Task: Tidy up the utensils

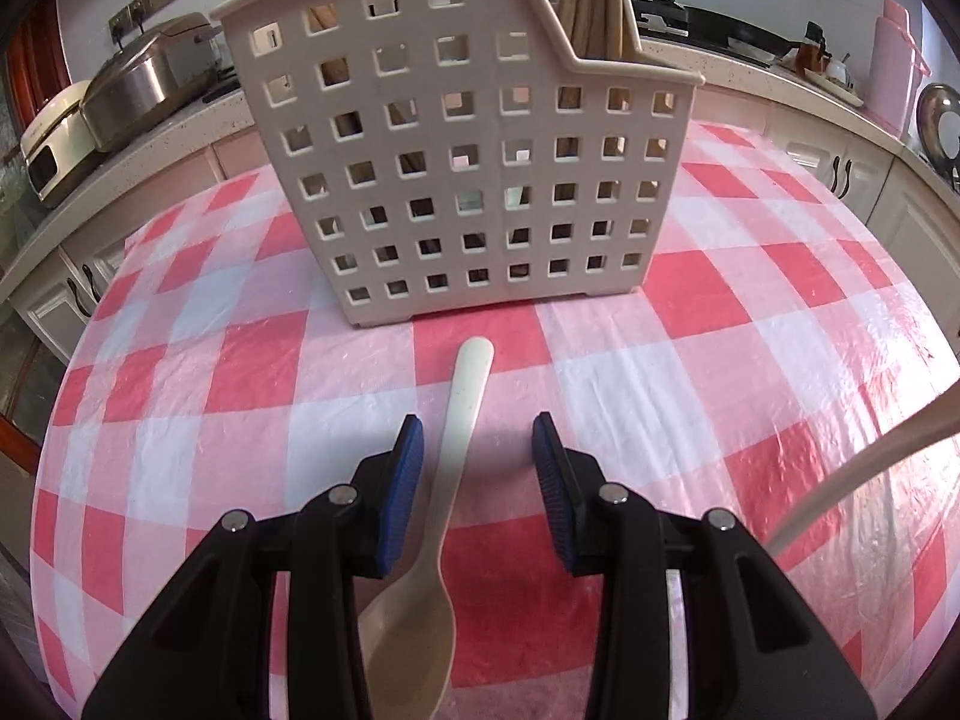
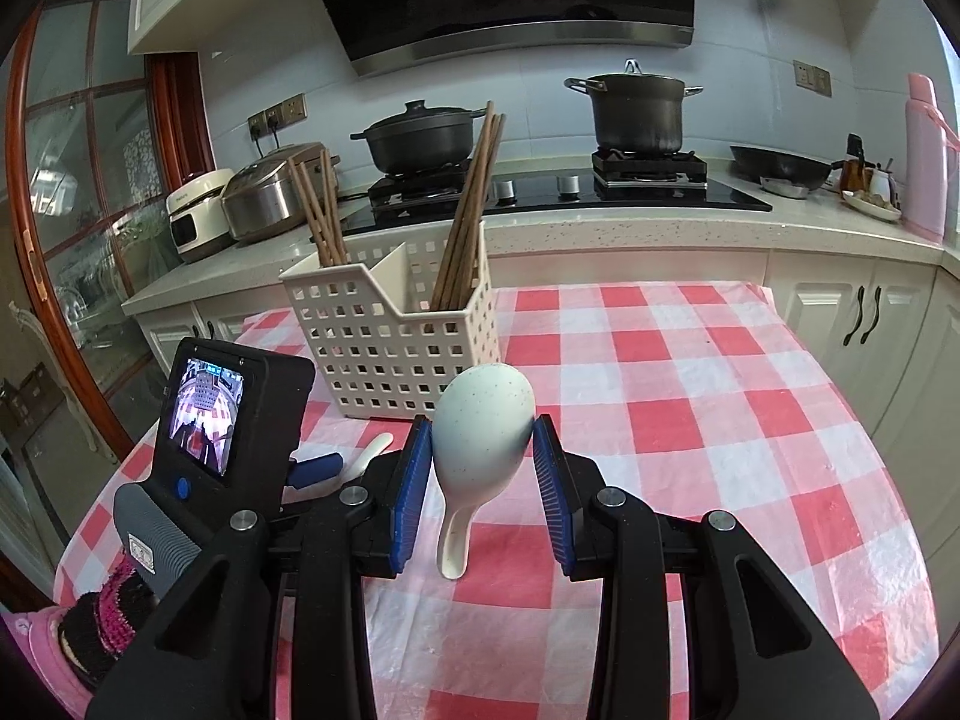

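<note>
A cream spoon (image 1: 447,480) lies flat on the checked tablecloth, handle toward the white perforated caddy (image 1: 462,168). My left gripper (image 1: 477,438) is open, low over the cloth, with its blue pads on either side of the spoon's handle. My right gripper (image 2: 482,438) is shut on a pale blue speckled spoon (image 2: 480,432), gripping its bowl with the handle hanging down, raised above the table in front of the caddy (image 2: 396,336). Brown chopsticks (image 2: 468,222) stand in the caddy's compartments. The cream spoon's handle tip (image 2: 375,450) shows beside the left gripper's body.
The table wears a red and white checked cloth (image 2: 690,420). Behind it runs a counter with a rice cooker (image 2: 273,198), a stove with two black pots (image 2: 636,108), a pan and a pink flask (image 2: 927,156). A white cable (image 1: 870,468) crosses the right of the left wrist view.
</note>
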{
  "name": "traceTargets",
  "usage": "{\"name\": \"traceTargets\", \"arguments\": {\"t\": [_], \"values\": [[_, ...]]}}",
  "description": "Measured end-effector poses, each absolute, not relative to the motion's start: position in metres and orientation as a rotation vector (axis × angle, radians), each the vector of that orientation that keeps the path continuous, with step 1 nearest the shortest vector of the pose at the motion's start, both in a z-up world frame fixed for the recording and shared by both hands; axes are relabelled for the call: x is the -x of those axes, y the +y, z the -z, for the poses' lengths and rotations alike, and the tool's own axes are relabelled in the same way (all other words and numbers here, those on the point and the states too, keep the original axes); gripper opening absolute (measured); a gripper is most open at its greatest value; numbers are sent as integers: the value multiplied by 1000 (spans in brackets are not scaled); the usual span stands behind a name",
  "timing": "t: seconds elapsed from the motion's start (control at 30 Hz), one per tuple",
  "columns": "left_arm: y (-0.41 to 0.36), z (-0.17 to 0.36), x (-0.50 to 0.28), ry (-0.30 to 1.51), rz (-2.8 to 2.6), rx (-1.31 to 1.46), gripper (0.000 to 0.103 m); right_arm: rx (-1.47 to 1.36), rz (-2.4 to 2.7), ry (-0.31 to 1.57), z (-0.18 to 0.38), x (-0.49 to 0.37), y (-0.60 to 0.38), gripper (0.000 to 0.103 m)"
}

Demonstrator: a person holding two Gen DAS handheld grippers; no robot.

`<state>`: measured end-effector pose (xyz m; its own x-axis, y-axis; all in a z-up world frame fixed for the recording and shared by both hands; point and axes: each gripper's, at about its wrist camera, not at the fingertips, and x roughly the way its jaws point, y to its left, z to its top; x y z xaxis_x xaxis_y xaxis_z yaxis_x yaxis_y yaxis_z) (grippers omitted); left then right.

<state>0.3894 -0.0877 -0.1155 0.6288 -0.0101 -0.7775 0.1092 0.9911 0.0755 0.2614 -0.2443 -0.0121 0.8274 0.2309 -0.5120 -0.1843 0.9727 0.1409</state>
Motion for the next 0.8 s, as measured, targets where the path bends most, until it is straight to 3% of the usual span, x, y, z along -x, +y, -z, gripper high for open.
{"name": "traceTargets", "arguments": {"t": [0.07,0.13,0.23,0.77,0.8], "values": [[-88,117,-391,875,73,-123,30,-90,-214,551,12,-260,-247,34],[-92,117,-390,864,83,-137,16,-91,-209,550,11,-259,-248,34],[-93,116,-389,861,98,-139,10,-91,-200,548,10,-257,-249,34],[-45,44,-322,606,193,43,10,-76,-207,517,-2,-250,-224,34],[-43,42,-318,595,196,45,0,-77,-208,519,-2,-250,-222,34]]}}
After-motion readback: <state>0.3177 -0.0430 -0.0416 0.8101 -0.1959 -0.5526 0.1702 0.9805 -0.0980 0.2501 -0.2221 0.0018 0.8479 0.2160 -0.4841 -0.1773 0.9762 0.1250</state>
